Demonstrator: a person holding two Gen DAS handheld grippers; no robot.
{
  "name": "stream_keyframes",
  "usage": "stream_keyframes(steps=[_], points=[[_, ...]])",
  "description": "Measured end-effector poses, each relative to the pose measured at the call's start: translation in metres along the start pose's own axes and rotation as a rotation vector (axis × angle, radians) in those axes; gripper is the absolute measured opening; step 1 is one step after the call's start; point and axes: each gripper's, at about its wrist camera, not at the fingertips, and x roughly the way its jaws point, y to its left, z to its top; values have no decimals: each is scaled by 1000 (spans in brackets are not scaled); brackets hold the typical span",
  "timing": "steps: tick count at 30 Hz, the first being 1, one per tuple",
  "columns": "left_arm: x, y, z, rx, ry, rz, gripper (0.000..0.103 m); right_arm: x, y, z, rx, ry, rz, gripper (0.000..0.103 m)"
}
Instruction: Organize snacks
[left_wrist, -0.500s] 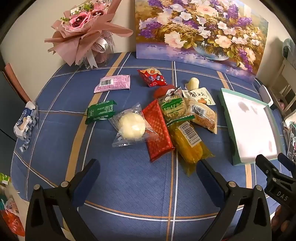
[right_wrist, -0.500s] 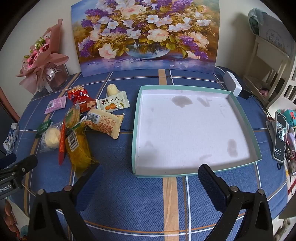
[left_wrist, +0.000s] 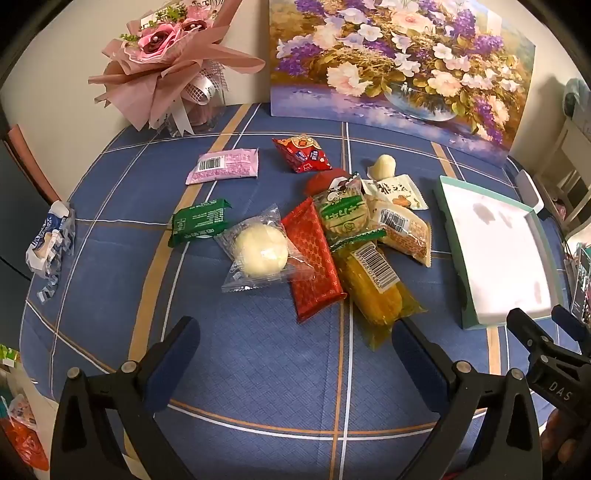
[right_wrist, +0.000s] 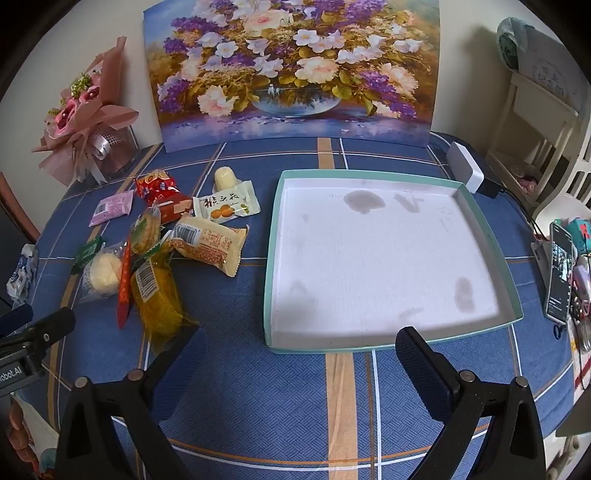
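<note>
Yellow snack pack lying on blue tablecloth, long axis running away and leftward, near end just ahead of left gripper (closer of the two). Left gripper, right gripper: spread wide, grasping nothing. Teal tray bare, right of pile.

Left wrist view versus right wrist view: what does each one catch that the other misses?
Only the left wrist view shows the colourful bags at the table's lower left edge. Only the right wrist view shows the phone, the white shelf and the whole tray, with nothing in it. Both show the snack pile, including the yellow packet and the clear-wrapped bun, plus the painting, the bouquet and open tongs: left, right.
</note>
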Motion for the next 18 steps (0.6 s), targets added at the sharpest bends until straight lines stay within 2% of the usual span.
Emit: stream_keyframes(steps=[18], points=[[0,0,0,-3,2,-7,103,0,2,1,-1,2,-1,103]])
